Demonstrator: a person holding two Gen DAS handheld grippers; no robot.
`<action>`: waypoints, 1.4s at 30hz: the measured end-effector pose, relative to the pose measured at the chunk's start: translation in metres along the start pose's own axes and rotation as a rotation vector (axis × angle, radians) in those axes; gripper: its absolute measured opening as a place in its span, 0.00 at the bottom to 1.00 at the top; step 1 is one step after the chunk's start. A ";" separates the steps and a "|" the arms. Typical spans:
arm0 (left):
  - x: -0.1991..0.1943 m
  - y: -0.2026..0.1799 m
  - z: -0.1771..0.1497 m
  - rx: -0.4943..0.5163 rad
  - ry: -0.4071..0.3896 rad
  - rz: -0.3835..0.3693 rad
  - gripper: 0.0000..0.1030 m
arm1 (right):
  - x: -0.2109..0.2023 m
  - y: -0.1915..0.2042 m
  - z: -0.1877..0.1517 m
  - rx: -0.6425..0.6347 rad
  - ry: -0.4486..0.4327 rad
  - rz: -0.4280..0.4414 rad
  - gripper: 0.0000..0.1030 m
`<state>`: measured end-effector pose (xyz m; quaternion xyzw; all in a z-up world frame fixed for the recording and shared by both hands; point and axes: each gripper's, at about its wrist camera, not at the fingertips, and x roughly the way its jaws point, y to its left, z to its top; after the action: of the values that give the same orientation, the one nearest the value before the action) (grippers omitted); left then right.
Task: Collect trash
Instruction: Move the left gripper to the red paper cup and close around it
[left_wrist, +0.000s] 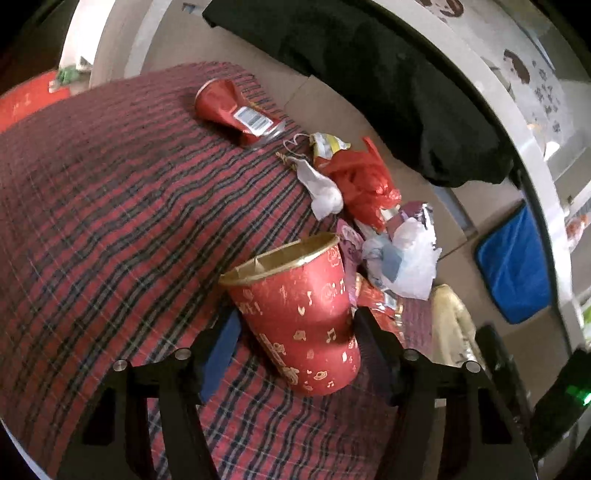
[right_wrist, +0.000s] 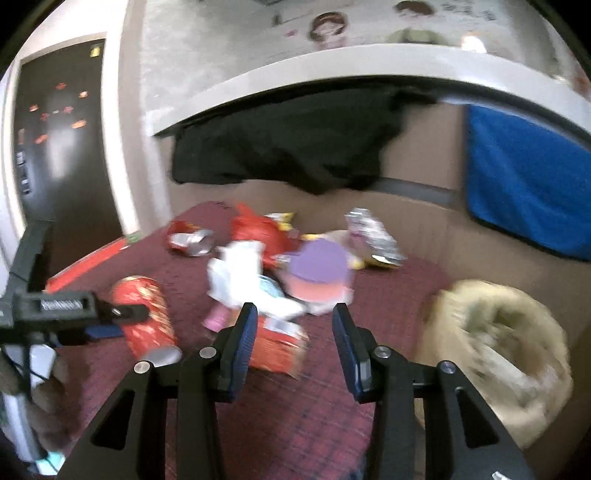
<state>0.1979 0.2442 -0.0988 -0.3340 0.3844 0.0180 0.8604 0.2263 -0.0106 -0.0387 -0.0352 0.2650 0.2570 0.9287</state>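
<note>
Most of the collecting looks unfinished — the litter lies spread over the red plaid tablecloth (left_wrist: 110, 206), and only one piece is in hand. The left gripper (left_wrist: 295, 332) has its jaws set against either side of a squashed red paper cup with gold print and a gold rim (left_wrist: 299, 314); the right finger presses into a dent in the cup's wall, so I judge it gripped, though the cup also seems to rest on the cloth. The right wrist view shows the same cup (right_wrist: 144, 314) at the far left with the left gripper (right_wrist: 122, 314) reaching in on it.

The right gripper (right_wrist: 291, 343) holds nothing: its jaws stand apart, poised over a flat red printed packet (right_wrist: 280, 347) at the near edge of the pile. That view is blurred, so finer detail is lost.

Left to gather, as far as I can see: a crushed red drink can with a barcode label (left_wrist: 236, 110) lying well apart from the cup toward the far side of the cloth, a crumpled white tissue (left_wrist: 321, 188), a bunched red plastic bag (left_wrist: 365, 181) touching it, a wad of white plastic wrapping (left_wrist: 406, 258) just beside the cup, and a silvery foil wrapper (right_wrist: 373, 236).

A pale yellow bag with an open mouth (right_wrist: 506, 350) sits at the right of the table and appears to be the receptacle — blur hides how much it contains.
</note>
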 end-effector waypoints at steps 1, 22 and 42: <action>-0.002 0.000 0.002 0.016 -0.010 -0.001 0.60 | 0.010 0.005 0.007 -0.006 0.014 0.043 0.38; -0.062 -0.007 0.012 0.272 -0.295 0.165 0.58 | 0.092 0.061 0.033 -0.119 0.171 0.025 0.07; -0.064 -0.022 0.009 0.296 -0.292 0.141 0.37 | 0.027 0.049 0.057 -0.132 0.032 0.080 0.03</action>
<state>0.1650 0.2471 -0.0395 -0.1702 0.2768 0.0698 0.9431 0.2487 0.0560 -0.0004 -0.0899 0.2635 0.3104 0.9089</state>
